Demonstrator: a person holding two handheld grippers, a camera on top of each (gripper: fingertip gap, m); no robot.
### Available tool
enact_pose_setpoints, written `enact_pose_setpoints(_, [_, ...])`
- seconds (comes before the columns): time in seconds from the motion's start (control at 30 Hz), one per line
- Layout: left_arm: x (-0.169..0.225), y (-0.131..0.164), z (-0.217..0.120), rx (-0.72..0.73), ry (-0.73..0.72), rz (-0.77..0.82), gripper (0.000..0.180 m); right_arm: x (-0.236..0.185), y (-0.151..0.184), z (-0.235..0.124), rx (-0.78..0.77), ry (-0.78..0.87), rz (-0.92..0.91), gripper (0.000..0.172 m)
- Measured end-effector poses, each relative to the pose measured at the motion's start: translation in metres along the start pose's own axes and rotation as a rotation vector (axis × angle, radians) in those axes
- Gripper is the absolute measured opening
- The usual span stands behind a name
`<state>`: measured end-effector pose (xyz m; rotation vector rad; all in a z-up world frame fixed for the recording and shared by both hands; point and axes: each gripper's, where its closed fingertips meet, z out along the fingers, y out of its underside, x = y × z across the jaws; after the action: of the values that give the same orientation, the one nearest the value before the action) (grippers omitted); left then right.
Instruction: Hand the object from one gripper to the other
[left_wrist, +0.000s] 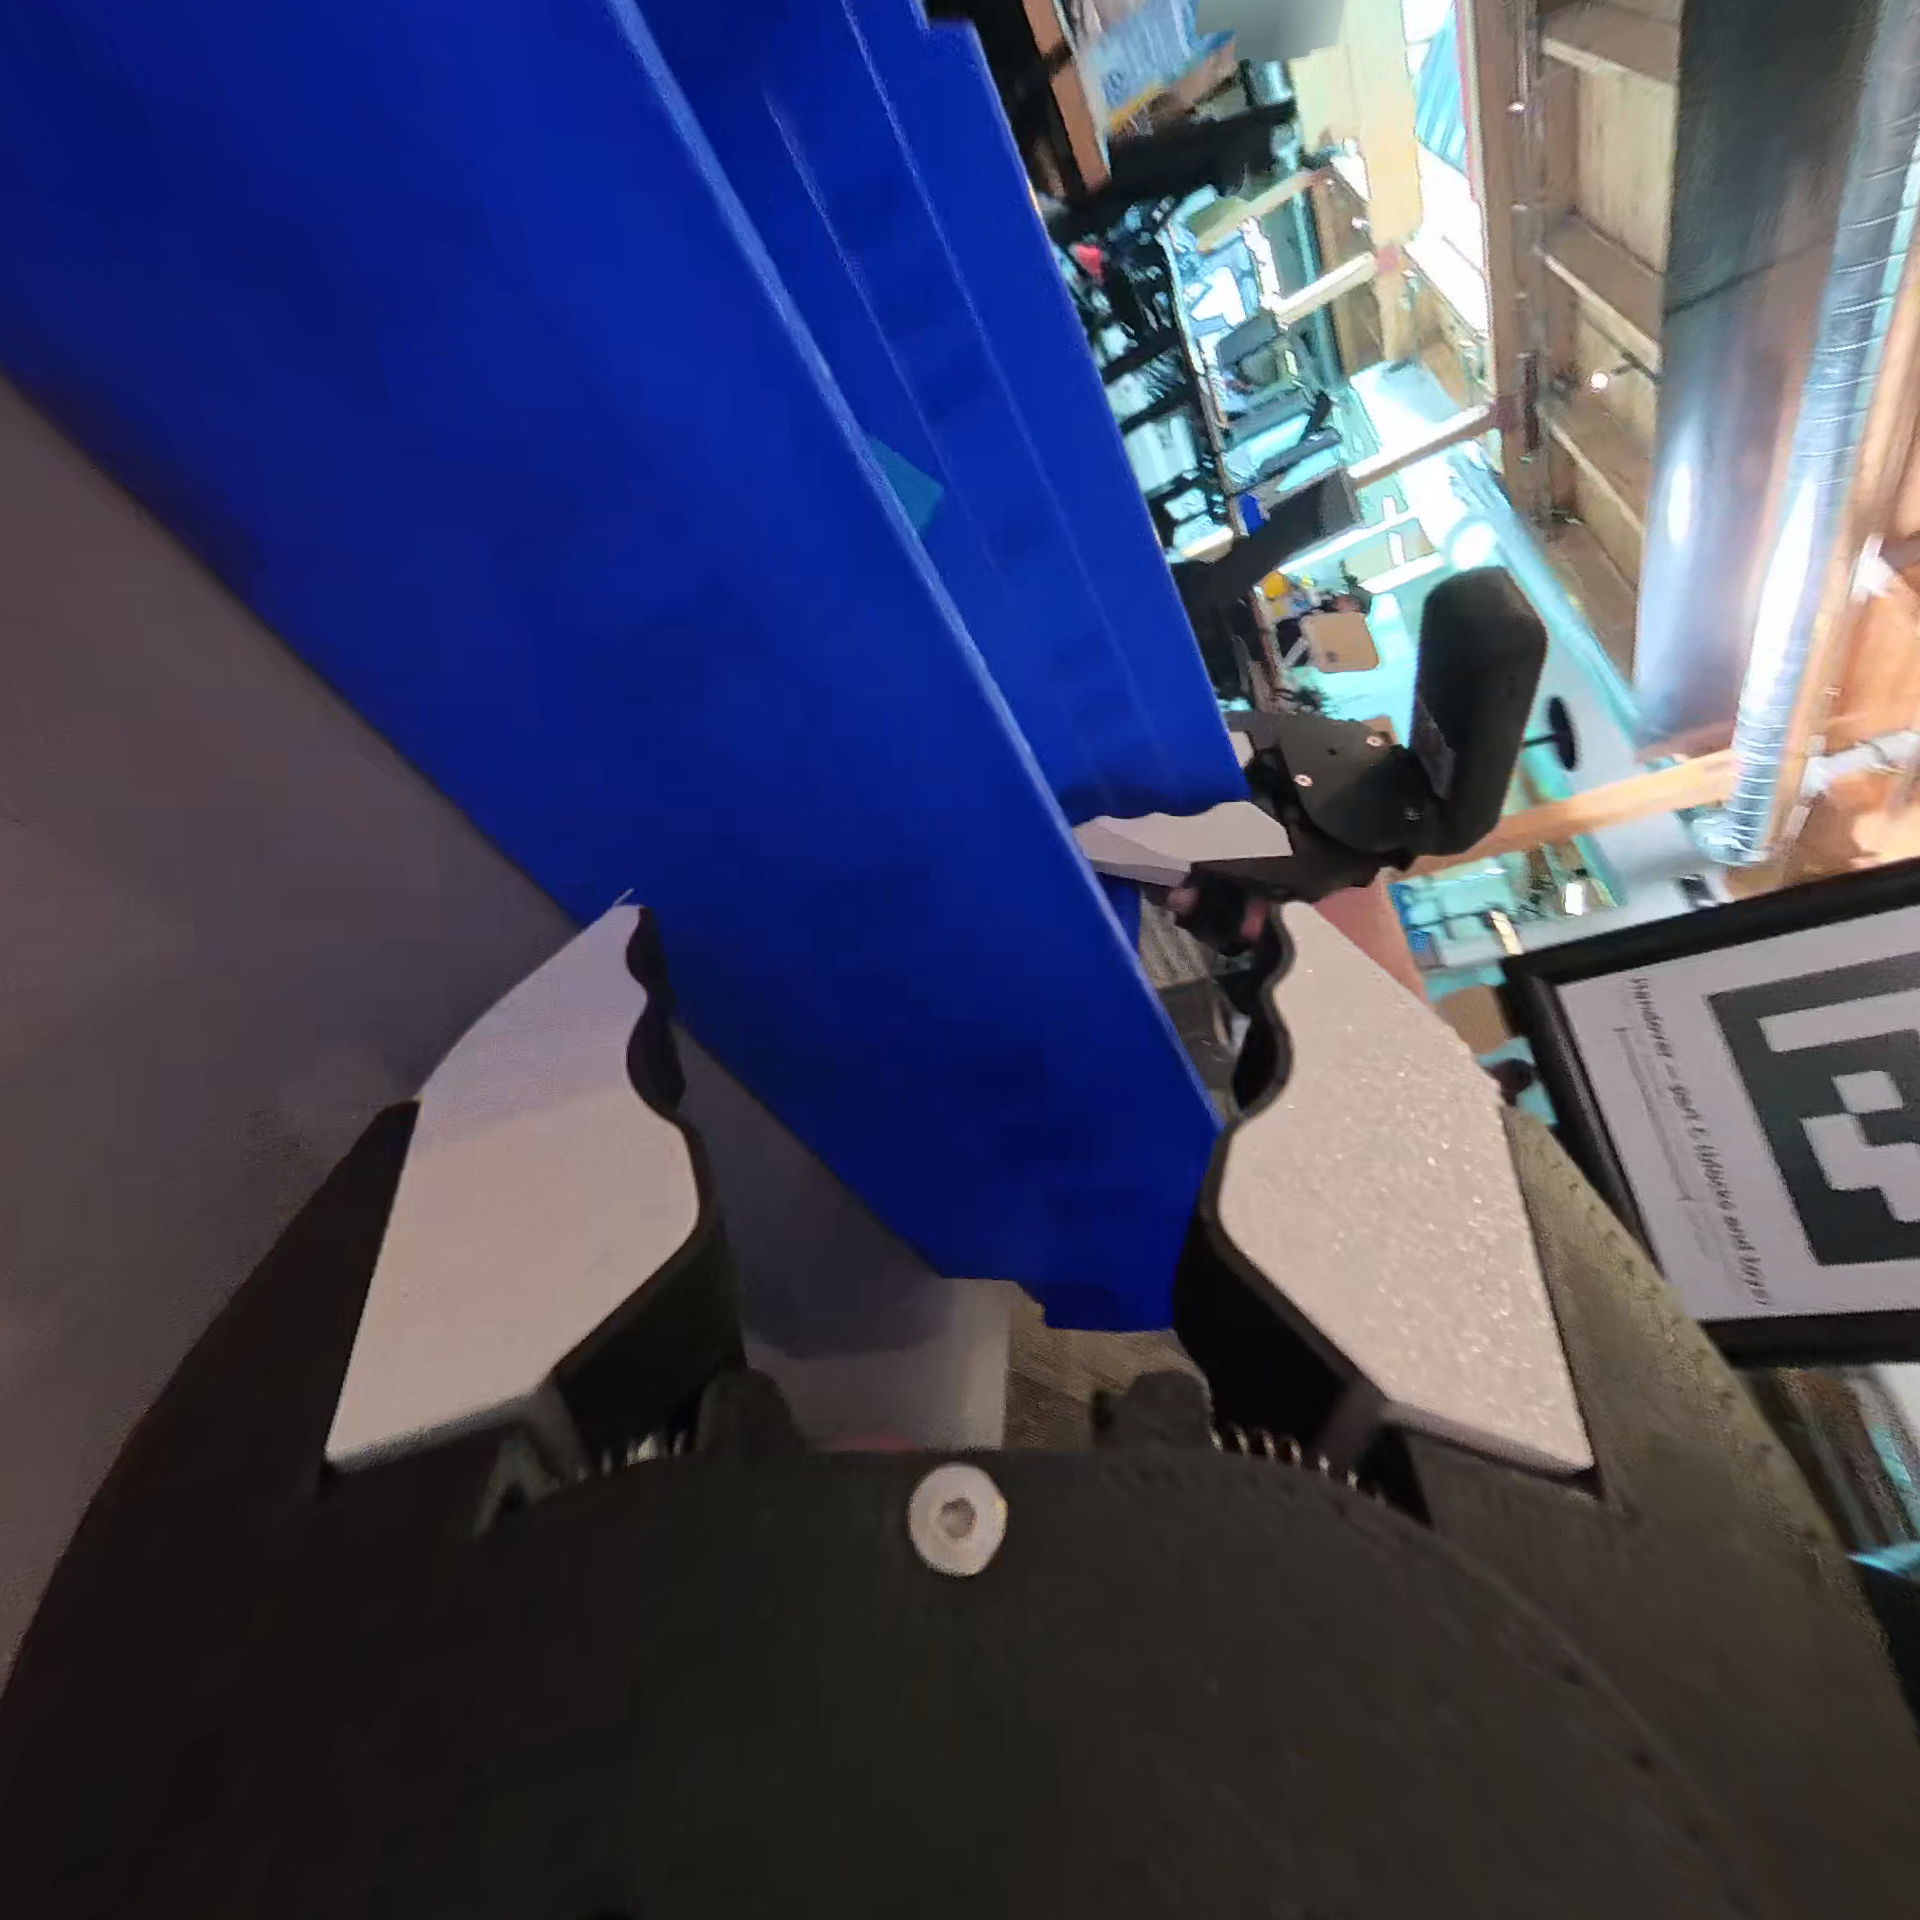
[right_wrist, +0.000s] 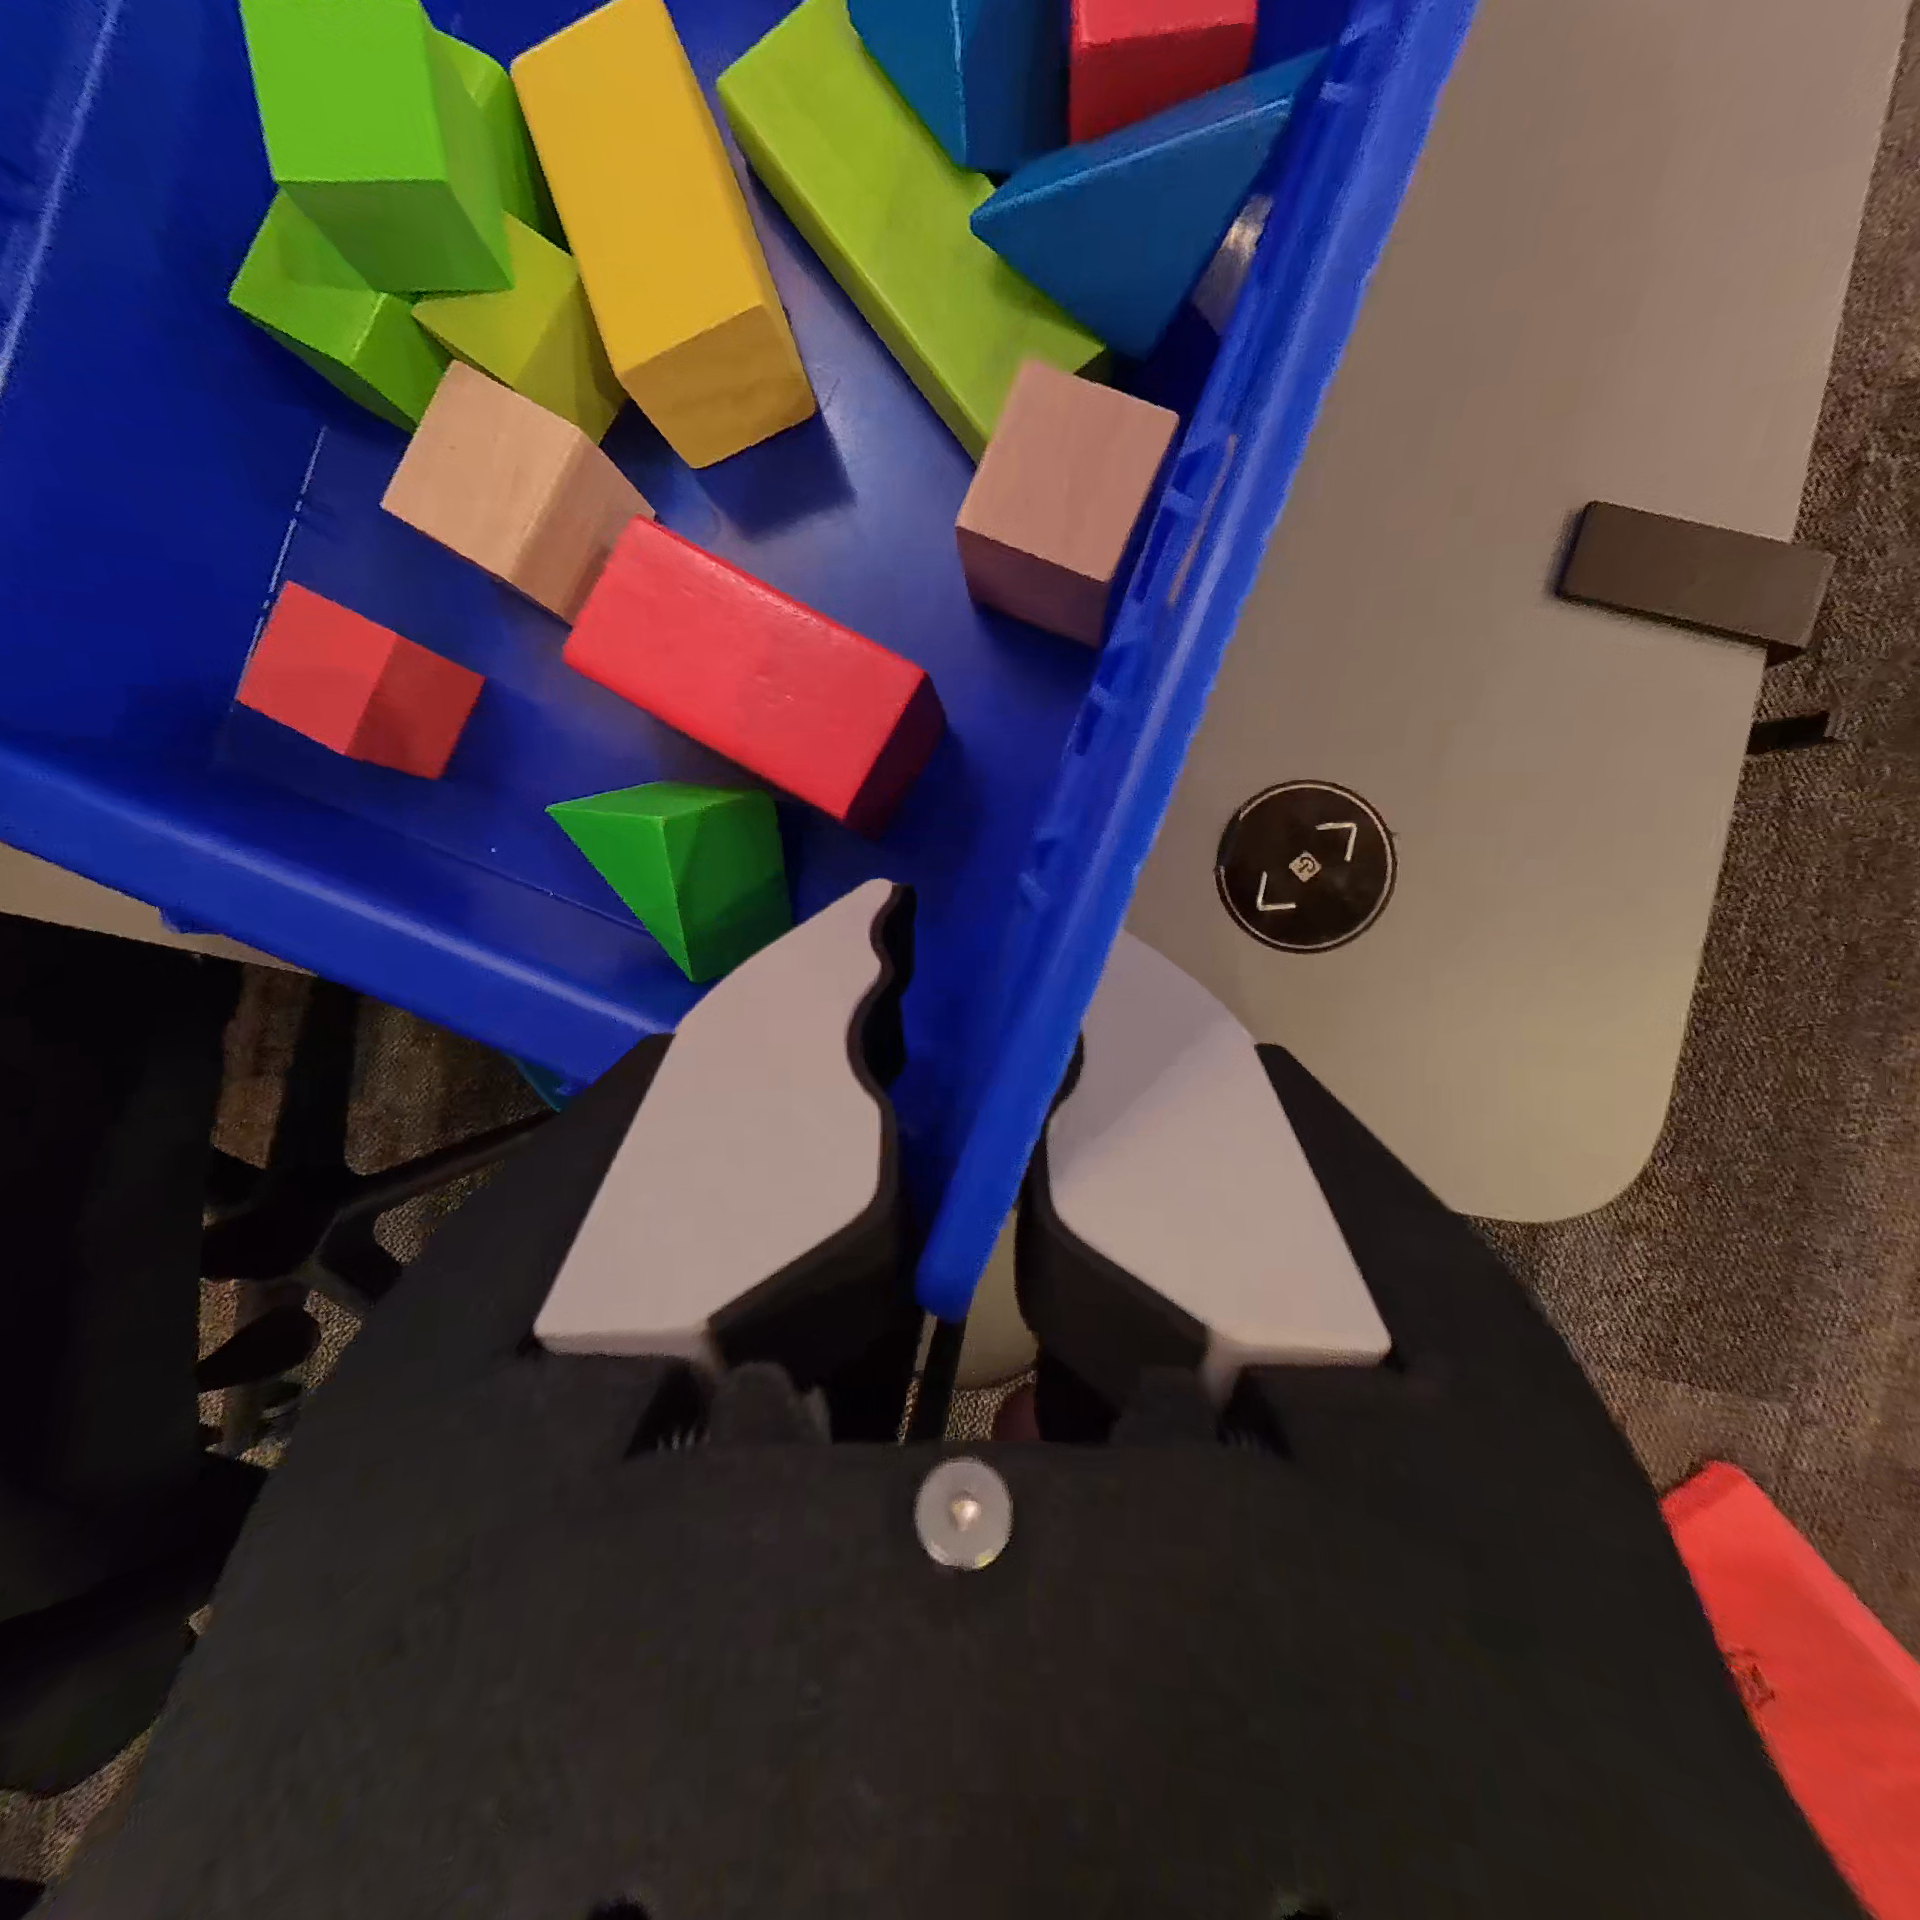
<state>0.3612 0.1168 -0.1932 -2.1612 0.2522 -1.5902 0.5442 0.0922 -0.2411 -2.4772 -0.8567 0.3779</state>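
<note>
Straddling the blue bin (left_wrist: 644, 582), the left tongs (left_wrist: 956, 997) gape wide; the right tongs (right_wrist: 987, 1039) pinch its wall, so they should hold until left clamps.

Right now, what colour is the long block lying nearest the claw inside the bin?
Red, seen best in the right wrist view.

A framed white card (left_wrist: 1766, 1122) bears a black square marker and small print, and a round black button (right_wrist: 1305, 864) on the bench (right_wrist: 1507, 416) shows two arrow signs.
</note>
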Motion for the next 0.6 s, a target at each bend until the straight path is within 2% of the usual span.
enact_pose_setpoints(0.17, [0.0, 0.0, 0.016, 0.015, 0.026, -0.092, 0.106, 0.014, 0.004, -0.004, -0.023, 0.081, 0.069, 0.008])
enact_pose_setpoints(0.4, [0.017, 0.011, 0.023, 0.004, 0.002, -0.02, 0.131, 0.01, 0.007, -0.017, -0.048, 0.115, 0.074, 0.006])
enact_pose_setpoints(0.6, [0.029, 0.017, 0.023, 0.026, 0.02, -0.012, 0.135, 0.006, 0.013, -0.025, -0.058, 0.093, 0.105, 0.004])
